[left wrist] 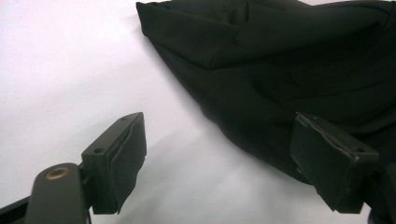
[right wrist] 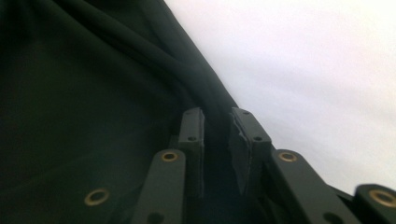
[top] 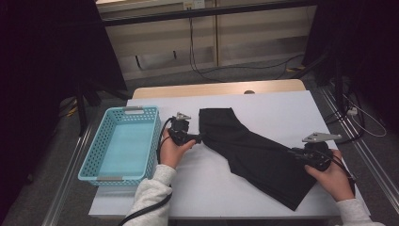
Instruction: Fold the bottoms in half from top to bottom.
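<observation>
Pinching the black cloth's edge, right gripper jaws hide the fold.

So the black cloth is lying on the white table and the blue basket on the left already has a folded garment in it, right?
Not quite. The blue basket at the left is empty: the high view shows only its bare floor. The black cloth does lie on the white table, with a hand-held gripper at each end of it.
</observation>
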